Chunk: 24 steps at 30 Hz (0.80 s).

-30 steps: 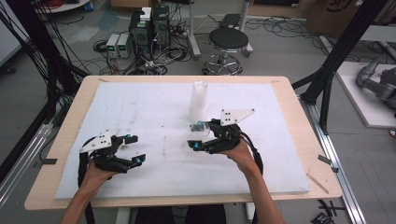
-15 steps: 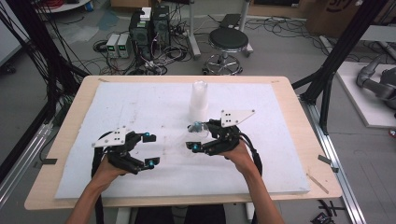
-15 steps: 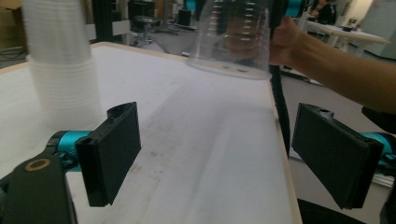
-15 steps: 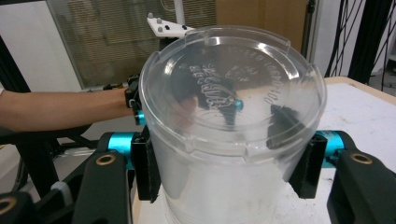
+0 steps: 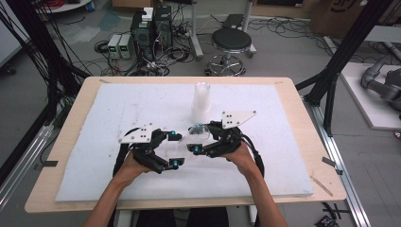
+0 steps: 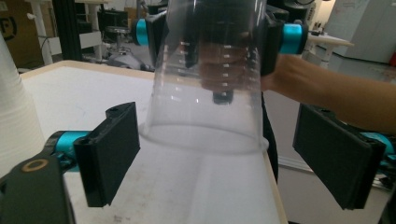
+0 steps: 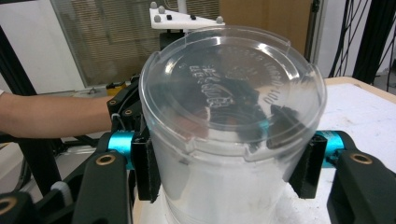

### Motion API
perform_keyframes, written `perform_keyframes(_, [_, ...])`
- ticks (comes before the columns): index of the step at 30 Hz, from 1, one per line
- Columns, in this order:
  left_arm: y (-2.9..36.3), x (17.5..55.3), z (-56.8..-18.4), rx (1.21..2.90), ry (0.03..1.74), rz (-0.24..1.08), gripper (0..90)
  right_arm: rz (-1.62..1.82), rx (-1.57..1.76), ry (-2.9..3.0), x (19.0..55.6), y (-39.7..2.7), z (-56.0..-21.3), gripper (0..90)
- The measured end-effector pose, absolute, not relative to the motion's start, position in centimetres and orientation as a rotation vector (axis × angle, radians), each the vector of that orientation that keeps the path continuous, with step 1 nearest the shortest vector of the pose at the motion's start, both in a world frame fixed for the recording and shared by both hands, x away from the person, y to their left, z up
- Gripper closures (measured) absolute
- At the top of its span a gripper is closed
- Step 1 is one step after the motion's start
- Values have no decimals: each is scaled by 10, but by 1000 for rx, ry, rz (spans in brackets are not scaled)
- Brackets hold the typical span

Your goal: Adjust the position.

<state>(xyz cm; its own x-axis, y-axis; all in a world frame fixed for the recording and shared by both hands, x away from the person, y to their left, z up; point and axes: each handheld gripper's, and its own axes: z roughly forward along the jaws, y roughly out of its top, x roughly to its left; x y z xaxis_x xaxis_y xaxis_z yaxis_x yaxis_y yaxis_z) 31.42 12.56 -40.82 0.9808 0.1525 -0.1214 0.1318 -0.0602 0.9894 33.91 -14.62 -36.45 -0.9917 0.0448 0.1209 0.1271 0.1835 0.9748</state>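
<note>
This is a robotics lab; a foam-topped table (image 5: pixel 118 109) stands in a black strut frame (image 5: pixel 352 42); computer towers (image 5: pixel 151 23), tangled cables (image 5: pixel 175 52) and a stool (image 5: pixel 231 40) crowd the concrete floor.

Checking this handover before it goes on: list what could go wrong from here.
1. The right gripper is clamped on a thin clear plastic cup; squeezing harder might buckle its wall.
2. The left gripper, its jaws just opened wider, stands open on either side of the cup's rim without touching it; closing off-centre could knock the cup askew.
3. The white cup stack stands close behind; a swing could topple it.
</note>
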Motion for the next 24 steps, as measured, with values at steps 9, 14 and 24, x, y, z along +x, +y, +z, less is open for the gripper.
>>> perform_keyframes(9, [120, 317, -408, 1636, 218, 19, 135, -1954, -161, -2366, 339, -144, -365, 403])
perform_keyframes(14, [120, 319, -407, 1629, 236, 41, 80, -1956, -159, -2362, 339, -143, -364, 404])
perform_keyframes(24, [112, 321, -404, 1651, 212, 30, 70, -1953, -163, -2364, 339, -144, -364, 405])
